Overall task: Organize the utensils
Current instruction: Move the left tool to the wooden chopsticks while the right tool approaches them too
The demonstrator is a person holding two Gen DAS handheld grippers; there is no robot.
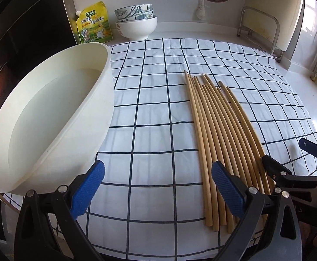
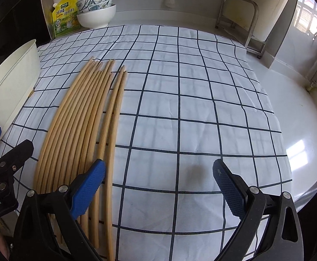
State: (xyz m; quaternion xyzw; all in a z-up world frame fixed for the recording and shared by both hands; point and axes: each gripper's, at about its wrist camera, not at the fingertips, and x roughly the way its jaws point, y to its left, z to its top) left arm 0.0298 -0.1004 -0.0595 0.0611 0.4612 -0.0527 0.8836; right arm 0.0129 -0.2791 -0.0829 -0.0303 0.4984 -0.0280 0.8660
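Observation:
Several wooden chopsticks [image 1: 215, 121] lie side by side on a white checked cloth [image 1: 154, 100], tips pointing away. They also show in the right wrist view [image 2: 86, 119]. My left gripper [image 1: 158, 184] is open and empty, low over the cloth, its right finger over the chopsticks' thick ends. My right gripper [image 2: 158, 184] is open and empty, its left finger over the rightmost chopsticks. A large cream basin [image 1: 49, 117] stands at the left, empty; its rim shows in the right wrist view [image 2: 8, 80].
Stacked bowls [image 1: 135, 20] and a yellow pouch [image 1: 93, 24] stand at the back left. A metal rack [image 1: 260, 28] with a white board stands at the back right. White counter [image 2: 299, 113] lies right of the cloth.

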